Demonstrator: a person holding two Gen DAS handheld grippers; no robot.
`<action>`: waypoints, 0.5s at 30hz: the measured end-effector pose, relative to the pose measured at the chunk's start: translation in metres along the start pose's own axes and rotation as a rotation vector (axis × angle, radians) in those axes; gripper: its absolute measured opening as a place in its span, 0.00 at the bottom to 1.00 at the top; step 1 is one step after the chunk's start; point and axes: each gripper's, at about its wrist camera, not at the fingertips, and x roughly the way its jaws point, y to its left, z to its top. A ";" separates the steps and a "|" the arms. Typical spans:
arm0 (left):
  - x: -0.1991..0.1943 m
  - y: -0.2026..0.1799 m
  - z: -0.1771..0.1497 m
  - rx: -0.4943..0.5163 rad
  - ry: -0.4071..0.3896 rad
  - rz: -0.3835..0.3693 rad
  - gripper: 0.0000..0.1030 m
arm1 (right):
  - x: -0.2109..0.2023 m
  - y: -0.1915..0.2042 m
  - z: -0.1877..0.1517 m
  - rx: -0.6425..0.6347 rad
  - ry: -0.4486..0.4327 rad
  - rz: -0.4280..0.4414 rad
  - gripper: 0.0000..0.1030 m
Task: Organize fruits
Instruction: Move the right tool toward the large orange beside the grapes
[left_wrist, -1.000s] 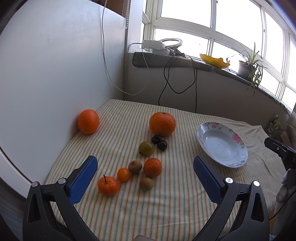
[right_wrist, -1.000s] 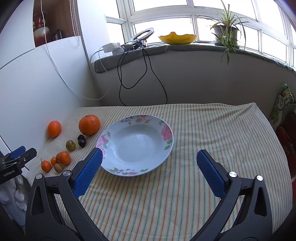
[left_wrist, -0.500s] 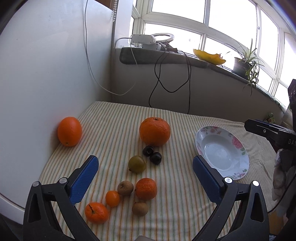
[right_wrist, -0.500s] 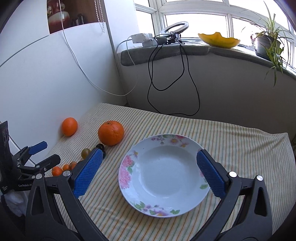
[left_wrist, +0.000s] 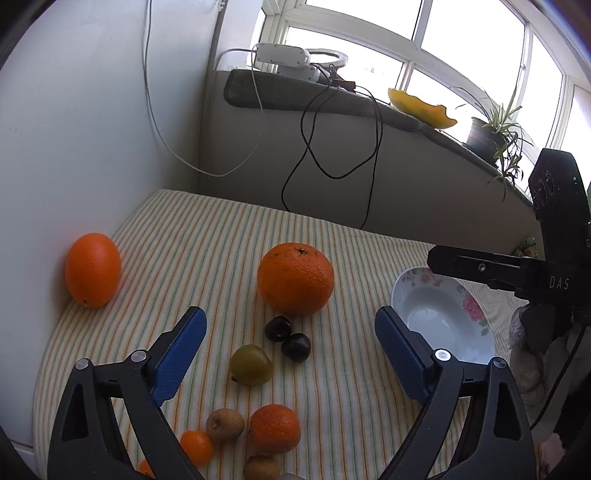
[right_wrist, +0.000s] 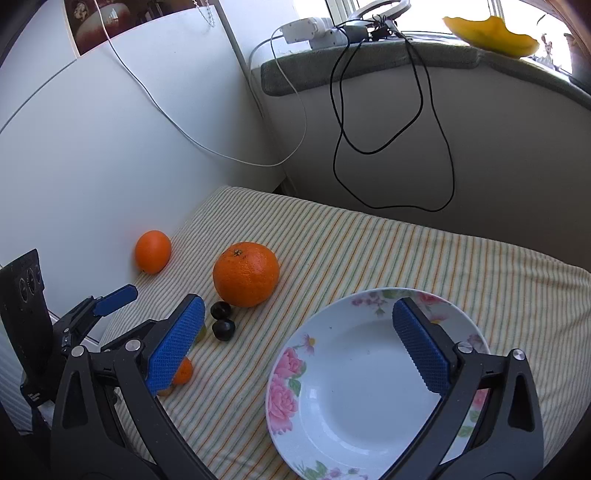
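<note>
Both grippers over the striped cloth, nothing held, fruit loose on the L side, plate on the R.

L gripper (left_wrist: 290, 349): jaws wide but closing, blue ribbed pads either side of a greenish round fruit (left_wrist: 251, 364) w/ no contact; bare cloth (left_wrist: 354, 387) between it and the plate. Nearest edge: small mandarin (left_wrist: 274, 428), two brown fuzzy ovals, a tiny orange one, clustered tight. Next back, two glossy dark cherries (left_wrist: 287, 338) touching. Then the big orange (left_wrist: 295, 283), pebbled skin, stem scar up. Far L, smooth oval orange (left_wrist: 93, 269), long axis upright, against the white wall. R gripper (right_wrist: 299, 345): jaws wide, empty, above the near-L rim of the floral plate (right_wrist: 291, 391), glossy white, shallow. Behind: open cloth to the back wall.
</note>
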 end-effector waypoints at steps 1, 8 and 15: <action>0.004 0.000 0.001 0.002 0.008 -0.007 0.89 | 0.008 0.000 0.004 0.012 0.020 0.014 1.00; 0.034 0.005 0.009 -0.043 0.093 -0.068 0.80 | 0.054 0.005 0.026 0.063 0.123 0.120 0.96; 0.054 0.006 0.016 -0.051 0.138 -0.090 0.75 | 0.096 0.005 0.035 0.128 0.236 0.187 0.87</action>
